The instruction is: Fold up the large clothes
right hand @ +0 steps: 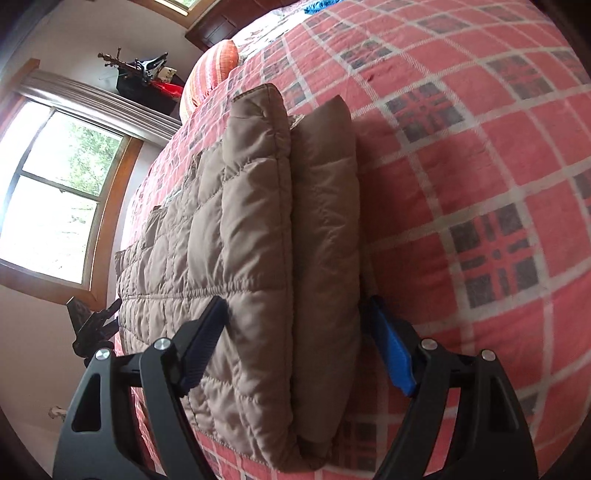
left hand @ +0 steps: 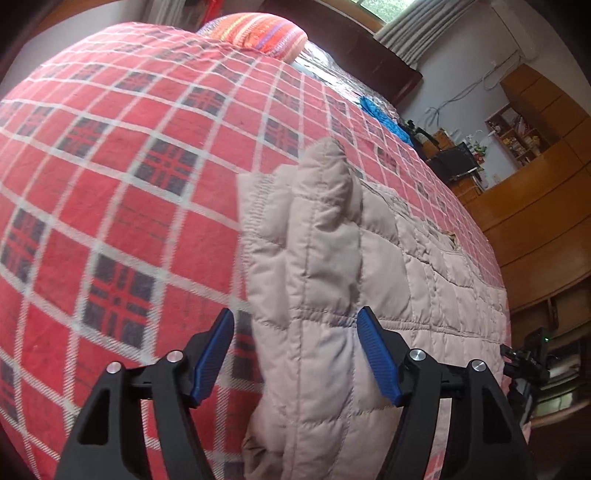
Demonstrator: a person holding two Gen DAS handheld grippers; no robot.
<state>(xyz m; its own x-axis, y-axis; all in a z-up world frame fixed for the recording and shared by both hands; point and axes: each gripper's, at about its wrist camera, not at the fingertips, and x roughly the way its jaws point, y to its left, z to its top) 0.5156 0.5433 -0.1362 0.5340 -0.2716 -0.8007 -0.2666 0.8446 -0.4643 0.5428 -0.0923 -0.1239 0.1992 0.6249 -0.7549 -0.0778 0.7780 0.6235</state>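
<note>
A beige quilted jacket (left hand: 369, 266) lies on a bed with a red plaid blanket (left hand: 110, 184). In the left wrist view one padded part of it is folded over the body and stands up as a ridge. My left gripper (left hand: 296, 314) is open just above the jacket's near edge, its blue pads on either side of that ridge without pinching it. In the right wrist view the jacket (right hand: 258, 229) shows a thick doubled edge. My right gripper (right hand: 295, 304) is open and straddles this edge, with the right fingertip partly hidden behind the fold.
An orange striped pillow (left hand: 258, 31) and a blue cloth (left hand: 380, 112) lie near the dark headboard. Wooden cabinets (left hand: 546, 206) stand beyond the bed's far side. A window (right hand: 55, 192) is on the wall past the other side. Bare plaid blanket (right hand: 480, 184) stretches beside the jacket.
</note>
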